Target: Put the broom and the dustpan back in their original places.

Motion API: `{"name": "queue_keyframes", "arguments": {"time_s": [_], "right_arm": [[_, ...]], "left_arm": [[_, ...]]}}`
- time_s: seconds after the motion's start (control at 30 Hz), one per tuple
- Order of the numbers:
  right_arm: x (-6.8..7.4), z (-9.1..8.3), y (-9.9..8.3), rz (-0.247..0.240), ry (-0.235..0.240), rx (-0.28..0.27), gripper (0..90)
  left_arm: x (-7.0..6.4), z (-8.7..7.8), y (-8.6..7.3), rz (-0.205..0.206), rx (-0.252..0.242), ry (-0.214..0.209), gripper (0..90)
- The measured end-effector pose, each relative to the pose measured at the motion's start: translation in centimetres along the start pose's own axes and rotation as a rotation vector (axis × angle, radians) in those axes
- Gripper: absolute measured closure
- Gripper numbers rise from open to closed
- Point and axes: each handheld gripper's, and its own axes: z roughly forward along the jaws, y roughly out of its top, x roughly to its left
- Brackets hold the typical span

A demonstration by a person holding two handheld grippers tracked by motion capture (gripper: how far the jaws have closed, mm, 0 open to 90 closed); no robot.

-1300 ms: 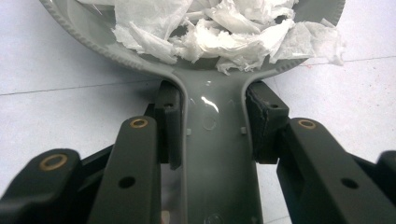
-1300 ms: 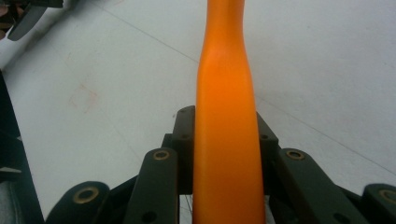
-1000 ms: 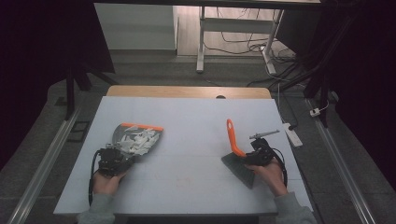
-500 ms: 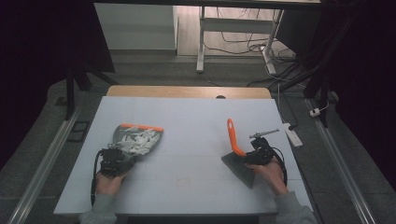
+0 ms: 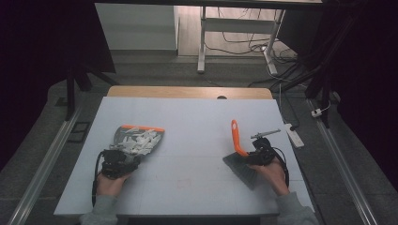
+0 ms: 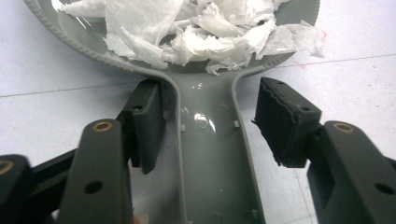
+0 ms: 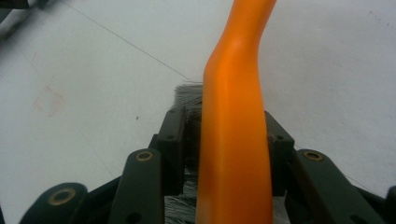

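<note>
Setting: dim room, grey floor with cables, a white-legged frame behind; work surface is a pale desk (image 5: 187, 117) with a wooden strip along its far edge. Item one: grey dustpan (image 5: 136, 139) with orange lip, lying on the left half of the desk, pan loaded with torn white paper scraps (image 6: 187, 28). Its handle (image 6: 212, 154) runs between the jaws of my left gripper (image 5: 115, 161); these jaws stand apart, one pad close against the handle's edge, the other clear of it, so nothing is clamped. Item two: hand brush, orange handle (image 7: 233, 116) rising up and away, grey bristles (image 5: 241, 169) resting on the right half of the desk, well apart from the dustpan. My right gripper (image 5: 258, 153) is closed on that handle just above the bristle block. Risks, as I judge them: if I lift the left side before closing, the dustpan stays put or tips, spilling scraps over the lip; an off-centre pinch could twist the handle; a few scraps overhang the pan's rim and could slide off with any jolt.
</note>
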Motion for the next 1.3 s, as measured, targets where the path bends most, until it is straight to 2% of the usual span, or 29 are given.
{"name": "queue_keyframes", "arguments": {"time_s": [0.27,0.33,0.4,0.47,0.67,0.77,1.03,1.3], "right_arm": [[-0.2,0.3,0.2,-0.046,-0.090,0.019,46.3],[-0.3,0.4,0.2,-0.043,-0.093,0.022,45.0],[-0.3,0.4,0.2,-0.045,-0.097,0.020,43.8],[-0.2,0.4,0.2,-0.054,-0.121,0.021,43.0],[-0.3,0.4,0.2,-0.054,-0.133,0.018,41.9],[-0.1,0.2,0.3,-0.068,-0.197,0.003,37.2],[0.1,-0.8,0.3,-0.093,-0.210,-0.053,38.8],[0.8,-1.6,0.1,-0.153,-0.173,-0.107,39.2]], "left_arm": [[-0.1,0.0,-0.1,0.016,0.012,-0.023,27.2],[-0.2,-0.1,-0.1,0.027,0.007,-0.023,24.6],[-0.2,-0.2,-0.1,0.027,-0.001,-0.022,22.3],[-0.1,-0.3,-0.1,0.028,-0.006,-0.021,19.9],[0.0,-0.5,-0.1,0.026,-0.016,-0.013,16.6],[0.0,-0.8,-0.2,0.034,-0.024,-0.007,15.5],[0.2,-1.7,-0.5,0.070,-0.060,-0.010,15.1],[0.4,-2.7,-0.5,0.116,-0.088,-0.040,17.8]]}}
